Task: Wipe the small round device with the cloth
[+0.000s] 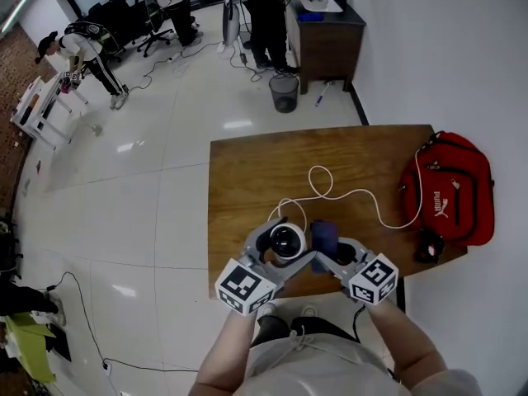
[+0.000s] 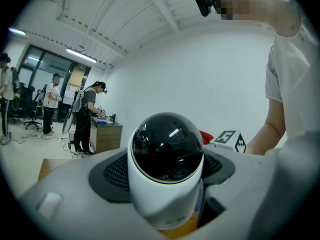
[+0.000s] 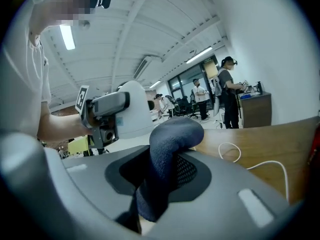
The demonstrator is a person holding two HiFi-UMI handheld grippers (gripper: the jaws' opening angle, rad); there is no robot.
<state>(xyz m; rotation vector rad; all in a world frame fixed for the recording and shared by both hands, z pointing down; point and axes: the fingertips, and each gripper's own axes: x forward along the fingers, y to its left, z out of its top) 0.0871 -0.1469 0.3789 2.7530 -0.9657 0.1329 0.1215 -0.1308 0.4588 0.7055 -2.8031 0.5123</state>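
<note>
The small round device (image 1: 285, 242), a white body with a glossy black dome, is held above the table's near edge. My left gripper (image 1: 279, 249) is shut on it, its jaws wide around the white body (image 2: 166, 184). My right gripper (image 1: 327, 251) is shut on a dark blue cloth (image 1: 323, 234), which stands up in a folded hump between its jaws (image 3: 167, 159). In the head view the cloth sits just right of the device; whether they touch I cannot tell. A white cable (image 1: 346, 195) runs from the device across the table.
On the wooden table (image 1: 247, 180), a red bag (image 1: 450, 190) lies at the right end with a small black object (image 1: 429, 246) in front of it. A waste bin (image 1: 284, 91) and a dark cabinet (image 1: 326, 40) stand beyond the table. Several people work at the far side of the room.
</note>
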